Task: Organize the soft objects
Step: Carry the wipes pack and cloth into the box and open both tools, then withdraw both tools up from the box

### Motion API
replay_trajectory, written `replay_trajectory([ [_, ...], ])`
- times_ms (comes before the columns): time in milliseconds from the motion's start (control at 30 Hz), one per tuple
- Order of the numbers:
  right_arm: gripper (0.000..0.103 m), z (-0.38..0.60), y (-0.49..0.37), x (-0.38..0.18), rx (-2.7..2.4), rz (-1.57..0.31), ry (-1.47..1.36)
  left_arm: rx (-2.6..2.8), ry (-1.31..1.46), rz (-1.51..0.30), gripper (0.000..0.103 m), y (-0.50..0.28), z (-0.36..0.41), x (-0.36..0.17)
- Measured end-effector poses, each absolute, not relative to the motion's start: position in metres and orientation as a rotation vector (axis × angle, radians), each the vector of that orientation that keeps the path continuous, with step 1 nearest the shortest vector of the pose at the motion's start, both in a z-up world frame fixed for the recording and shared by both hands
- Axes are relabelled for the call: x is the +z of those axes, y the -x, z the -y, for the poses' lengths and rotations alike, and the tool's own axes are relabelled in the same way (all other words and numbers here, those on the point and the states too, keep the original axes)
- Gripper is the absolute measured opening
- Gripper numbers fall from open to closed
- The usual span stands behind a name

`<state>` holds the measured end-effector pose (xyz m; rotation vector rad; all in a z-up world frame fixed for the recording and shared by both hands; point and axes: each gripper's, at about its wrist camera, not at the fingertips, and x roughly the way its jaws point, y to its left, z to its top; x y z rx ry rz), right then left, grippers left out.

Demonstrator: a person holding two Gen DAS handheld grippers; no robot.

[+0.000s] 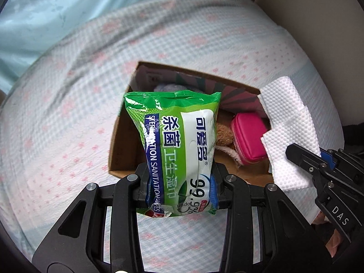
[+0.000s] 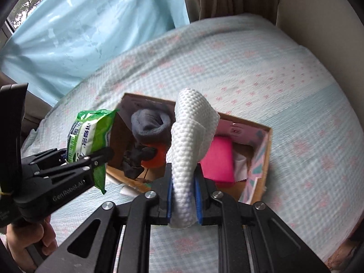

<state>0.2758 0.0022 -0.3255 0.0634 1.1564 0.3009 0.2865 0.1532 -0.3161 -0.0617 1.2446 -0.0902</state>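
My left gripper [image 1: 179, 182] is shut on a green pack of wet wipes [image 1: 179, 141] and holds it upright above the near left corner of an open cardboard box [image 1: 118, 145]. The pack also shows in the right wrist view [image 2: 91, 136]. My right gripper [image 2: 183, 195] is shut on a white dotted paper towel [image 2: 191, 136], held over the box's [image 2: 266, 159] near side. The towel also shows in the left wrist view [image 1: 291, 127]. Inside the box lie a pink zip case [image 1: 248, 136], a grey fleece item [image 2: 150, 125], a dark item [image 2: 136, 157], an orange item [image 2: 157, 157] and a brown plush [image 1: 224, 134].
The box sits on a bed with a pale blue and pink checked cover [image 2: 261, 68]. A light blue curtain [image 2: 91, 34] hangs behind the bed. A beige headboard or wall [image 2: 318, 18] runs along the right. The person's hand [image 2: 34, 238] grips the left tool.
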Motion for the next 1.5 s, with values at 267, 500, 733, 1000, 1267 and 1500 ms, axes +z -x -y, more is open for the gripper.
replay_trajectory([
  [267,0.015,-0.006,-0.304,-0.358,0.274,-1.237,-0.105,-0.129,0.009,-1.294,0.033,-0.314,-0.158,-0.355],
  [500,0.103,0.005,-0.319,-0.367,0.23,-1.287,-0.129,-0.113,-0.134,-1.285,0.103,-0.321,-0.162,-0.364],
  [733,0.103,0.017,-0.312,-0.364,0.201,-1.293,-0.152,-0.108,-0.101,-1.289,0.103,-0.315,-0.17,-0.359],
  [1000,0.103,0.023,-0.294,-0.335,0.213,-1.238,-0.168,-0.098,-0.088,-1.247,0.103,-0.295,-0.165,-0.328],
  [1267,0.103,0.045,-0.259,-0.276,0.215,-1.143,-0.173,-0.097,-0.064,-1.151,0.103,-0.261,-0.143,-0.262],
  [1500,0.103,0.082,-0.21,-0.199,0.139,-1.017,-0.135,-0.103,-0.039,-1.023,0.103,-0.215,-0.111,-0.185],
])
